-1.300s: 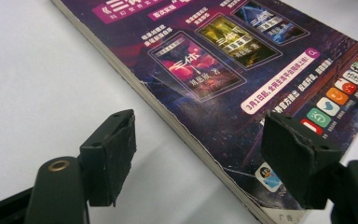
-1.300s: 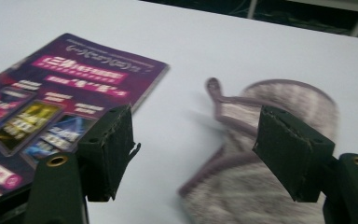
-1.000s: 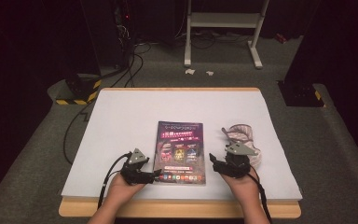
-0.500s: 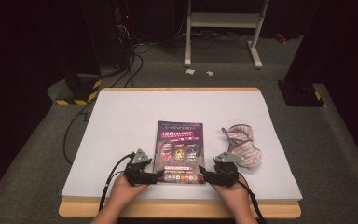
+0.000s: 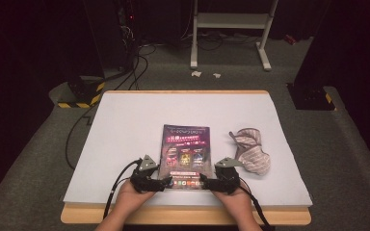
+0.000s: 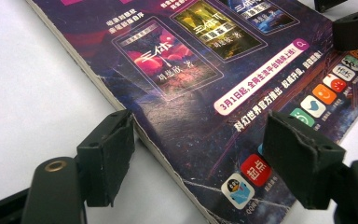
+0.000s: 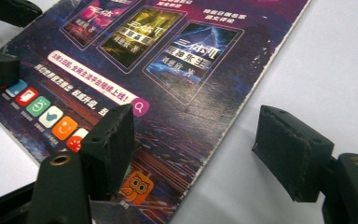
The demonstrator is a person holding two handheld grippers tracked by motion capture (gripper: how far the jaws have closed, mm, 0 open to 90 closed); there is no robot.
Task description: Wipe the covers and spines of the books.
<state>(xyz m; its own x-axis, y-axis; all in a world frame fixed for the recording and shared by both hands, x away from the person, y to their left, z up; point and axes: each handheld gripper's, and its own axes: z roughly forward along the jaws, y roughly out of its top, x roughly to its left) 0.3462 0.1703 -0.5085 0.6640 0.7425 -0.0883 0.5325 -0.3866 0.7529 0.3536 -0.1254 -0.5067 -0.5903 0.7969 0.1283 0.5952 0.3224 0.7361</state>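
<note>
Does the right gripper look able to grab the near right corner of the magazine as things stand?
Probably yes. The right gripper sits open, its jaws straddling the right edge of the magazine, which lies flat on the white table. Nothing blocks it; the striped cloth lies off to the side.

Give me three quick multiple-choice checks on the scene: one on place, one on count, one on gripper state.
1. Where does the striped cloth lie?
A. Right of the magazine
B. On the magazine
C. On the floor

2. How many book covers stand in the row on the magazine?
A. One
B. Three
C. Five

3. How do the left gripper and right gripper stand?
A. Both open, each straddling a magazine edge
B. Both shut on the cloth
C. Both raised high

Answers: 1 A, the high view shows it alongside; 2 B, three framed covers; 3 A, jaws apart over the edges.
</note>
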